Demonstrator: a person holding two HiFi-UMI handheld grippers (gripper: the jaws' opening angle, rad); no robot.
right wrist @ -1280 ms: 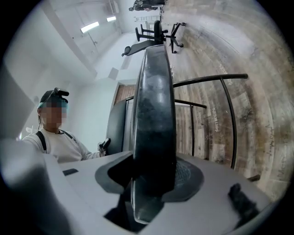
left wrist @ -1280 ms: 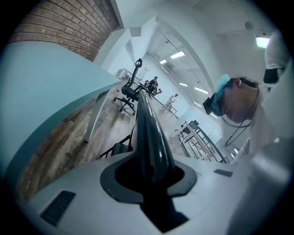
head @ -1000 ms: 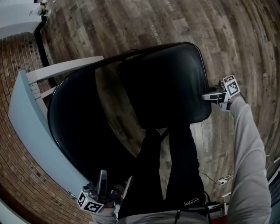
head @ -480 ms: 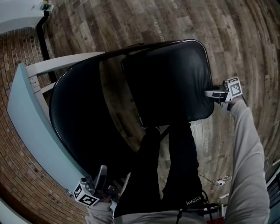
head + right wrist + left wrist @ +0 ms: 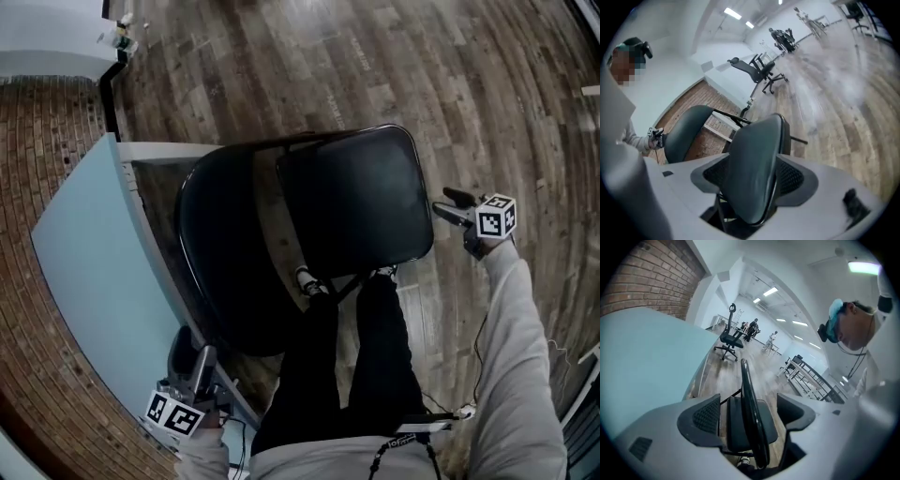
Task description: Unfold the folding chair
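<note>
Black and glossy, the folding chair [image 5: 356, 202] stands opened out on the plank floor [image 5: 281, 75] at frame centre, its backrest [image 5: 225, 253] by a pale blue panel [image 5: 94, 253]. Waistband print is too small to read. The left gripper [image 5: 192, 354] at lower left and the right gripper [image 5: 446, 204] at mid right are both opening wide, clear of the chair and holding nothing.

1. A wood-plank floor [image 5: 309, 66] spreads out ahead of the left tongs [image 5: 190, 352] and the right tongs [image 5: 450, 206].
2. A pale blue panel [image 5: 89, 262] stands just to the left of the left tongs, with a brick wall [image 5: 37, 141] beyond it.
3. A black swivel office chair [image 5: 729, 337] stands well ahead of the left tongs.
4. A few people [image 5: 751, 328] are farther off behind that chair, too small to tell more.
5. Metal-framed tables [image 5: 808, 376] stand ahead and to the right of the left tongs.
6. Ceiling strip lights [image 5: 769, 291] glow high above both tongs.
</note>
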